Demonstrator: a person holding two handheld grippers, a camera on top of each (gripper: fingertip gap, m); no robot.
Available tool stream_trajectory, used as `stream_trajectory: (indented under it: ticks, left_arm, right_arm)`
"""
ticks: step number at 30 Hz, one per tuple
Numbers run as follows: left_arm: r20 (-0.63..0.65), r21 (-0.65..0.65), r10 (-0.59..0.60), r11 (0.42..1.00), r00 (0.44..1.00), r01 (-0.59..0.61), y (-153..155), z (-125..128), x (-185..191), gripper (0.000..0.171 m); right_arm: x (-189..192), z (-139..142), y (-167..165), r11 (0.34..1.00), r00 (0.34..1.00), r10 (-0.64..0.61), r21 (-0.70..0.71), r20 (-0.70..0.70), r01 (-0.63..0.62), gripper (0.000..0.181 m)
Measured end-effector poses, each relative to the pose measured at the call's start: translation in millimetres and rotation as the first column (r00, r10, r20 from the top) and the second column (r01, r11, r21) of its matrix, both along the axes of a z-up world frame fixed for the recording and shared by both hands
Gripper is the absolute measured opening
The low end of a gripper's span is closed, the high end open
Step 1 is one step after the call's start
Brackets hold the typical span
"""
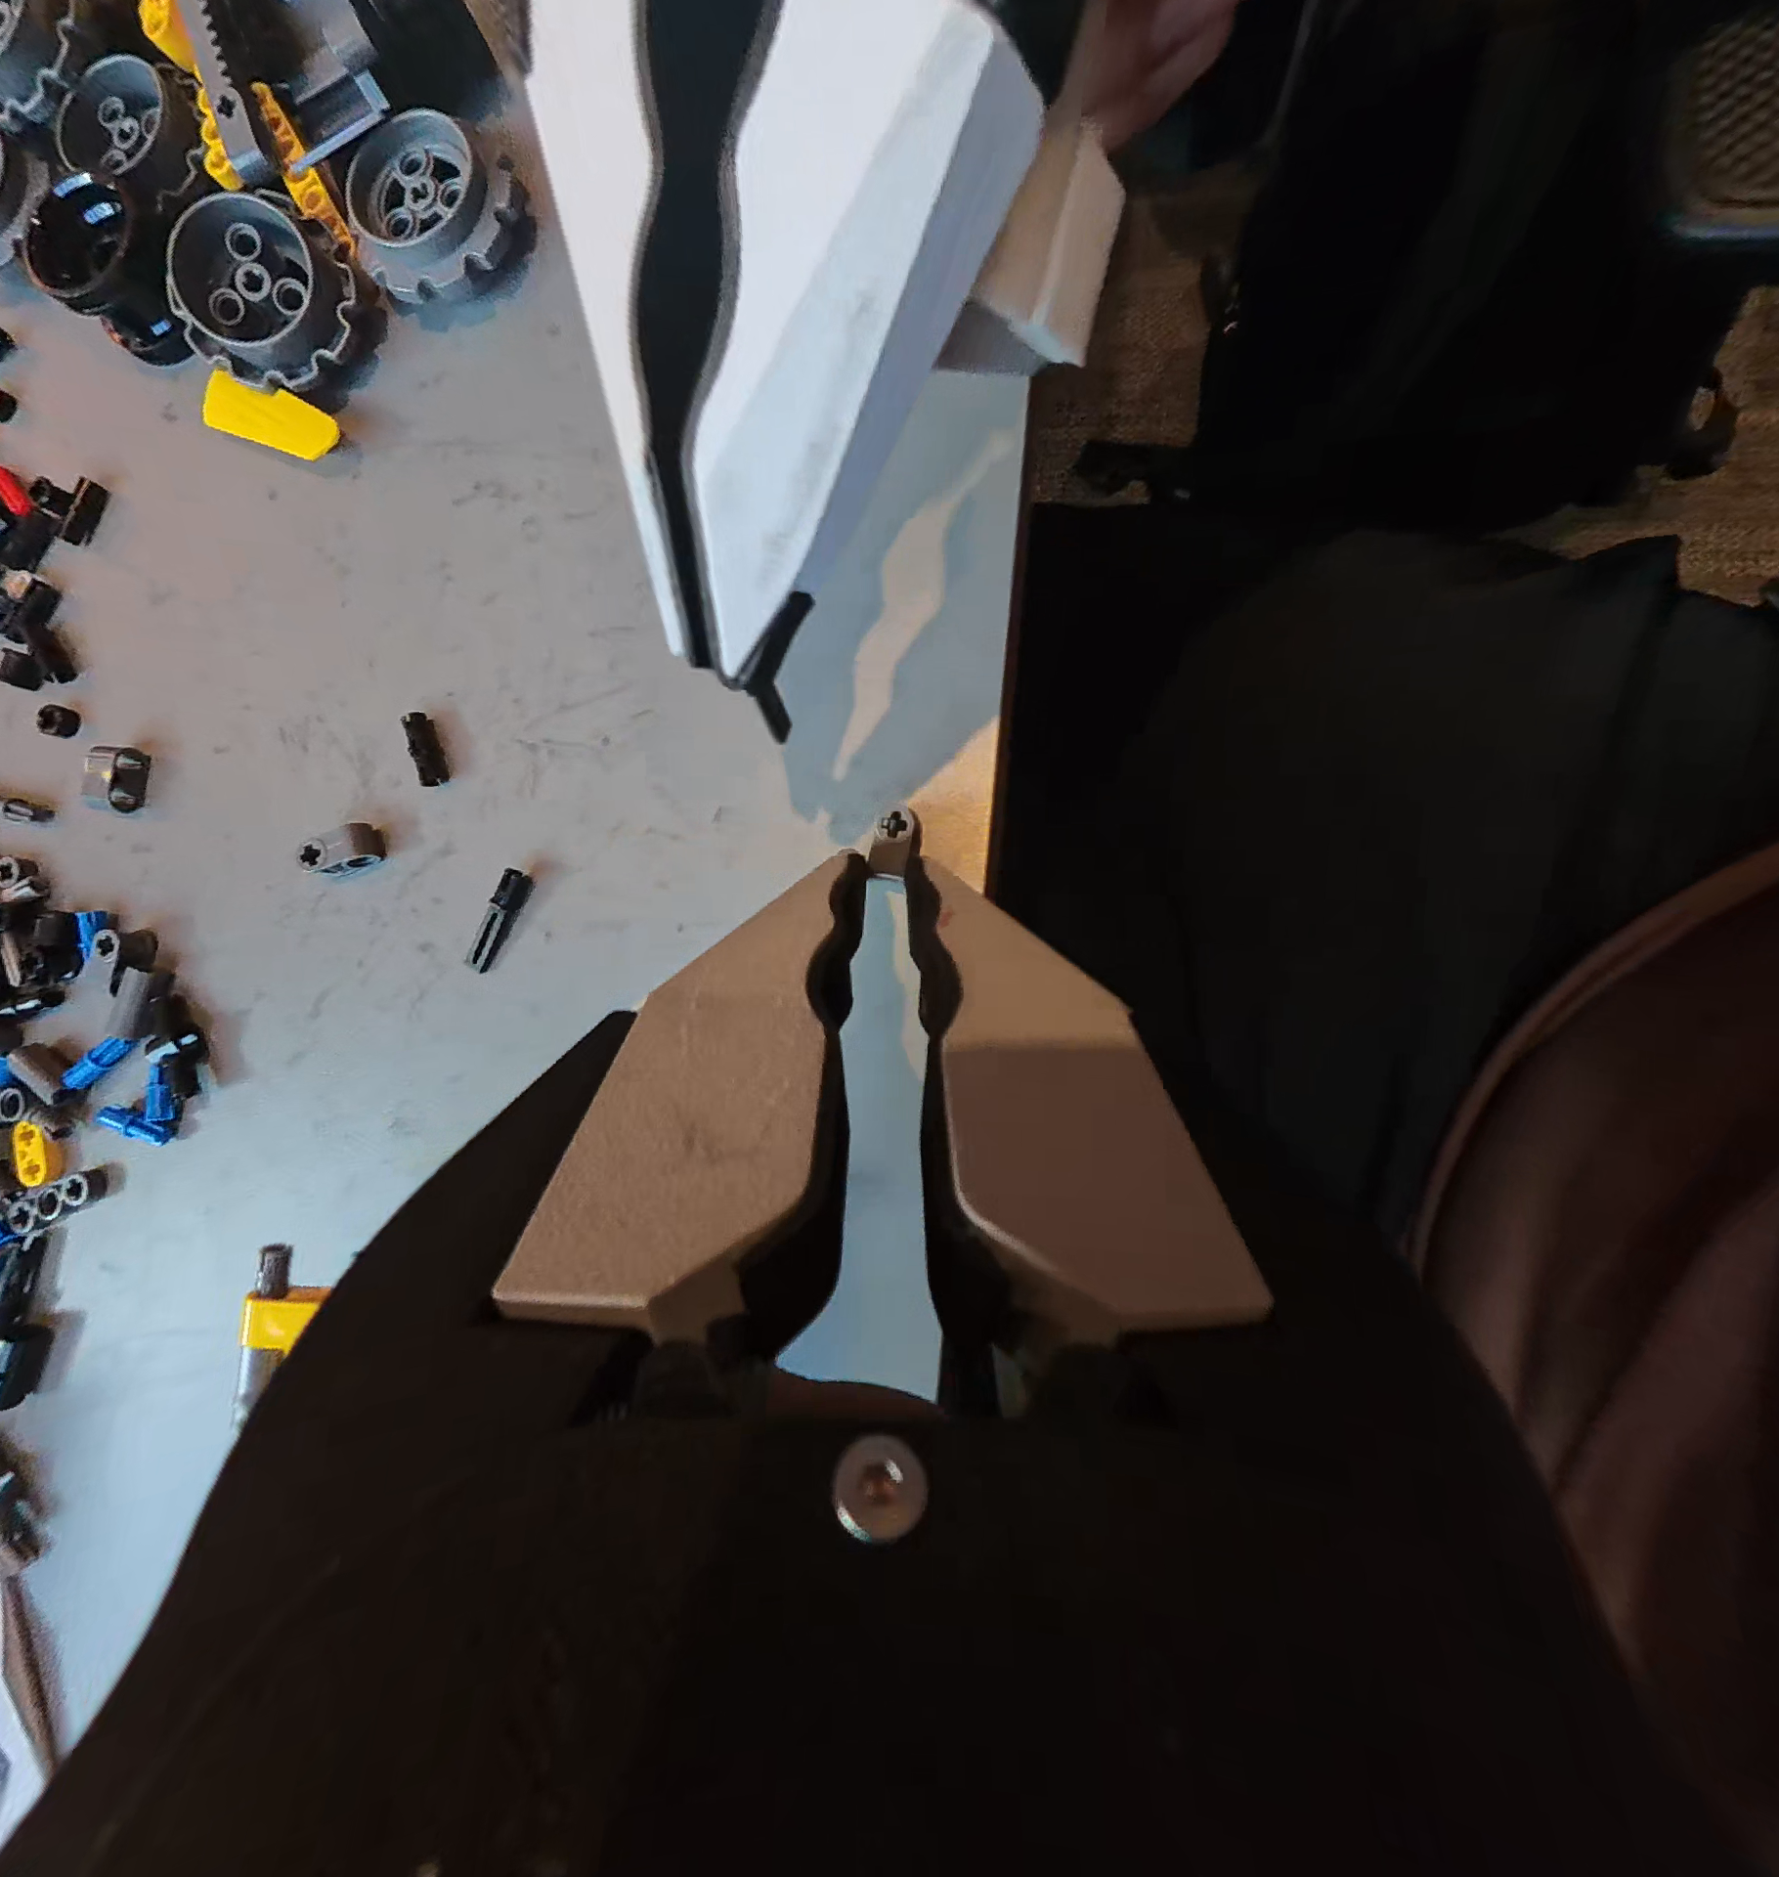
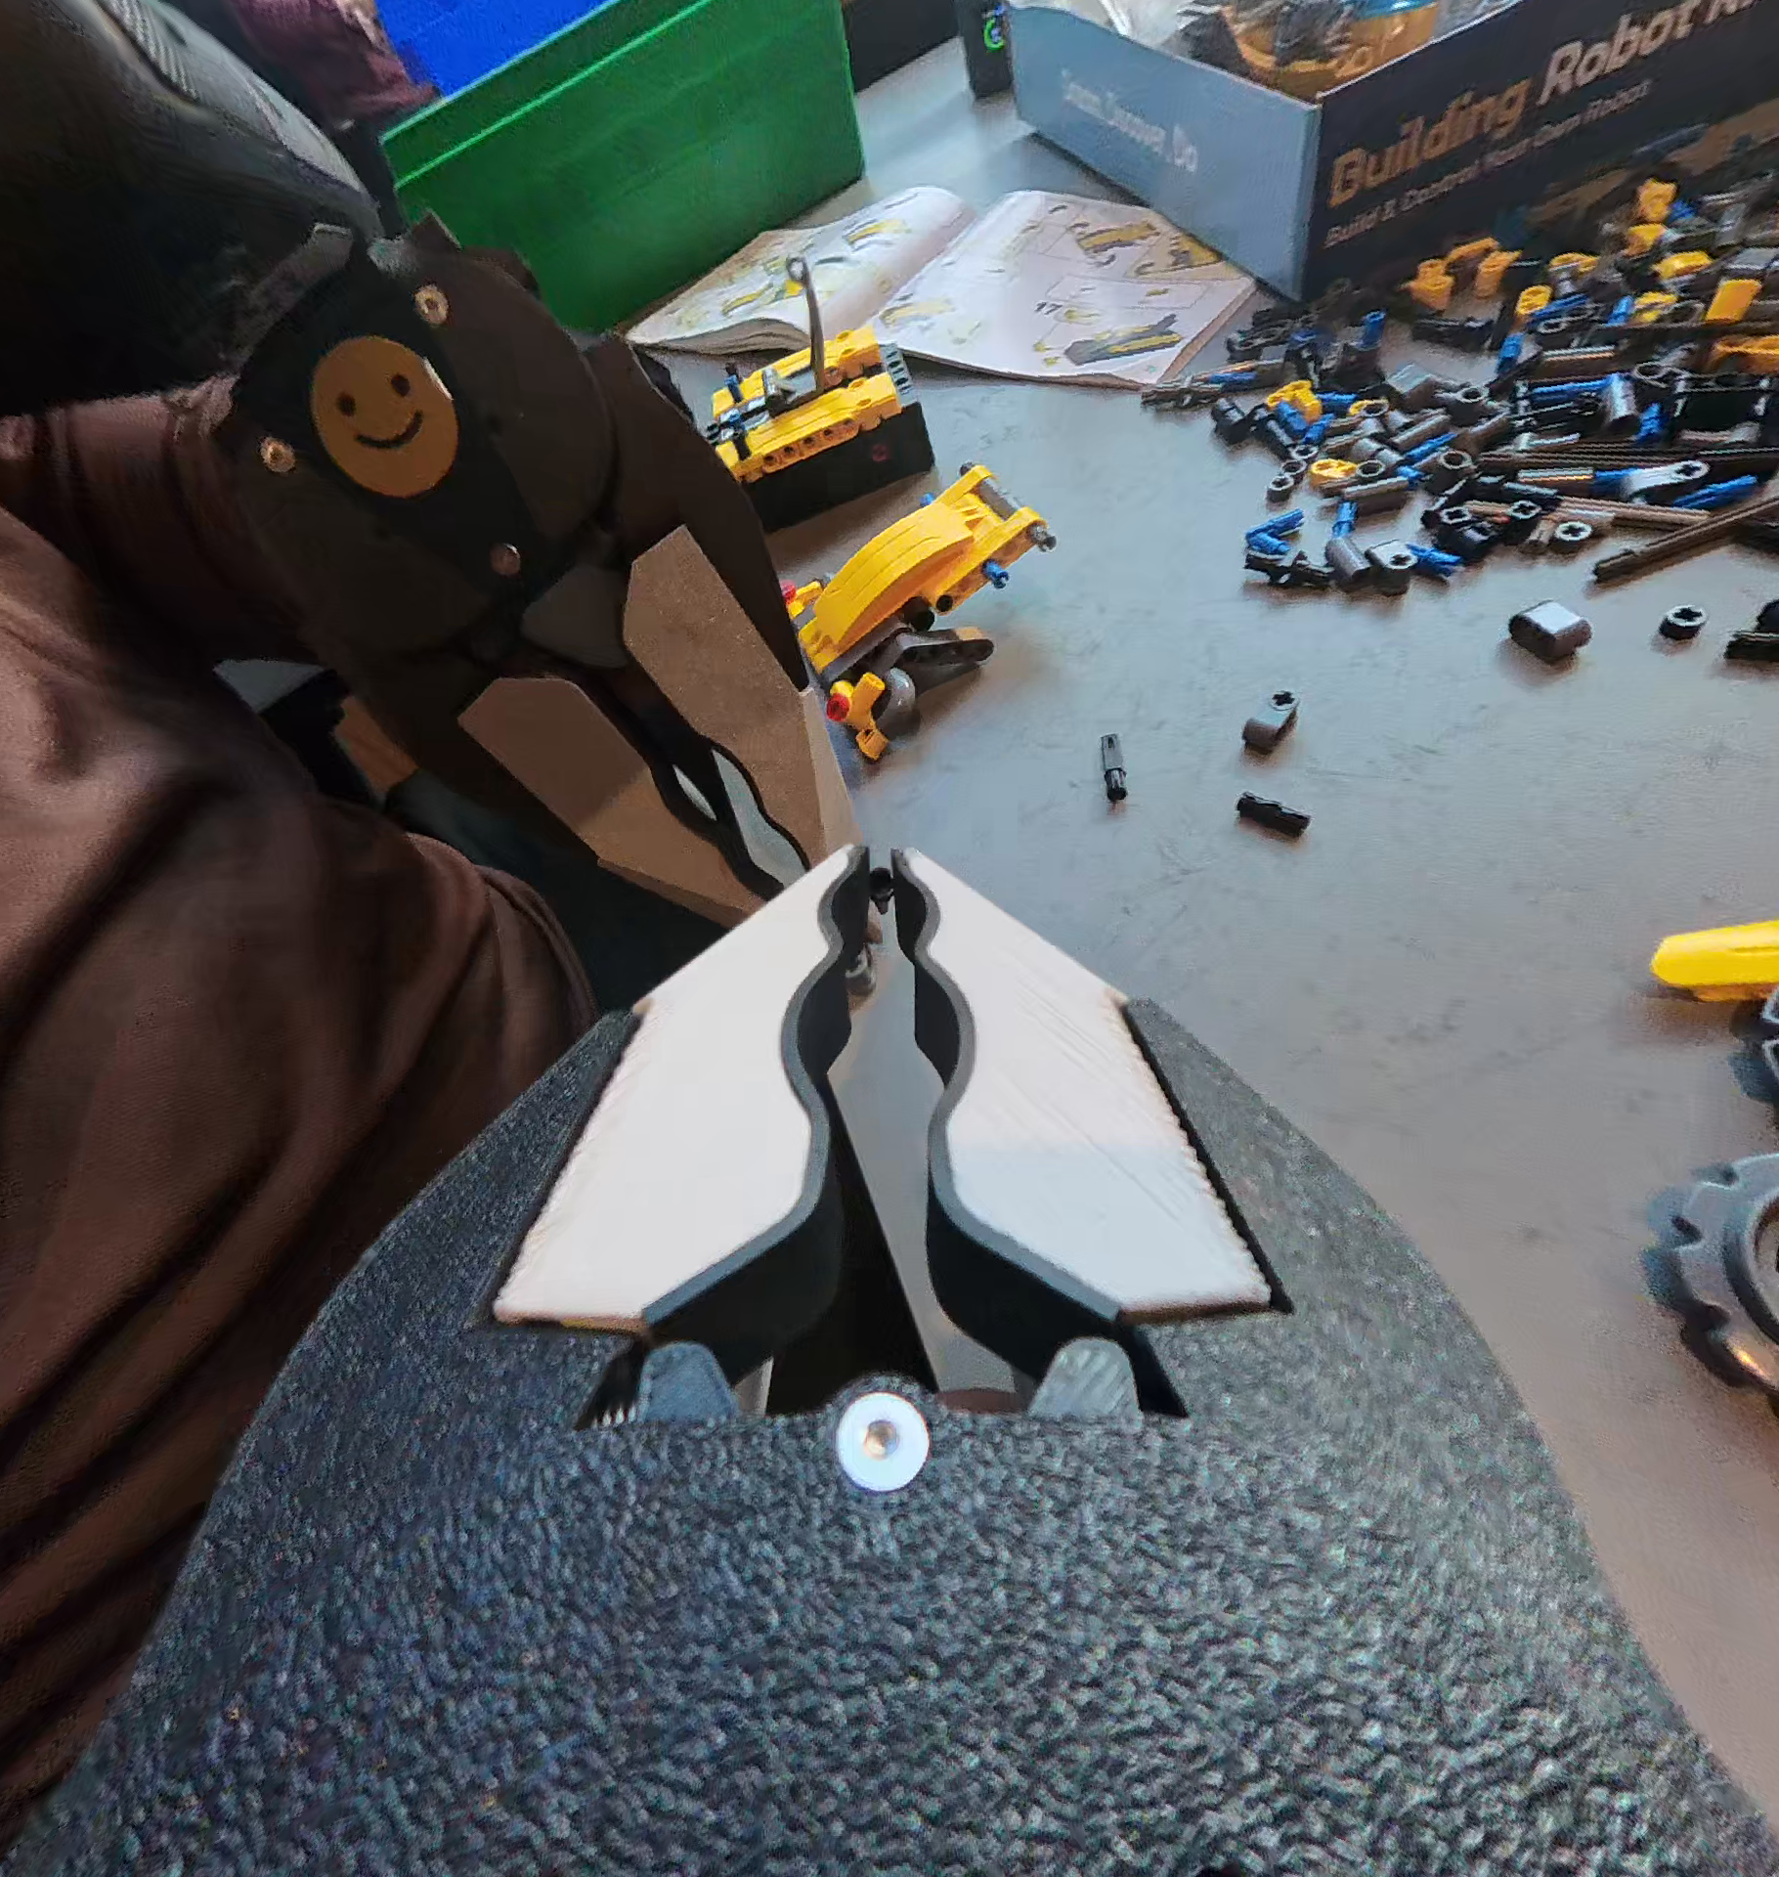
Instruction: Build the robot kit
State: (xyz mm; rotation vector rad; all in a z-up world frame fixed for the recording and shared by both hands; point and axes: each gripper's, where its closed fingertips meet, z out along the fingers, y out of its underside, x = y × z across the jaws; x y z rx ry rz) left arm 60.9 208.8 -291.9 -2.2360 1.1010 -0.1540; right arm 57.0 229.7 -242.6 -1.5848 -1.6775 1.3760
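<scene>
Where the two tools meet: two hand-held grippers are seen near the edge of the grey surface [image 1: 560,630], tips close together.
Left hand-held gripper [image 1: 886,861]: its fingertips are pinched on one small grey connector [image 1: 894,841] with a cross-shaped hole, held just above the surface's edge.
Right hand-held gripper [image 2: 877,863]: its fingers are nearly pressed together; a small black pin [image 2: 879,886] sits between the tips, and in the left wrist view that pin [image 1: 776,701] juts from them.
Loose singles between the tools and the pile: two black pins [image 1: 424,749] and one grey connector [image 1: 342,848] are counted in both views.
Wheels: at least five grey toothed wheels [image 1: 246,284] are shown in the left wrist view; two are shown at the right wrist view's edge.
Right wrist view only: one open instruction booklet [image 2: 967,274], one printed box [image 2: 1424,152], one green bin [image 2: 642,152], two yellow part-built assemblies [image 2: 916,579].
Left wrist view only: carpeted floor [image 1: 1149,335] beyond the surface's edge.
</scene>
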Motion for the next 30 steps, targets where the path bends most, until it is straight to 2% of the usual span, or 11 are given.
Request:
stream_trajectory:
  ticks: [13,30]
  left_arm:
    - [0.087,0.02,0.031,0.999,0.996,-0.033,3,0,6,0.005]
    - [0.083,0.035,0.014,0.999,0.996,-0.017,4,1,6,0.005]
  right_arm:
    - [7,-19,-13,0.994,0.997,0.053,0.088,0.056,-0.058,0.001]
    - [6,-27,-17,0.957,0.98,0.082,0.262,0.179,-0.127,0.001]
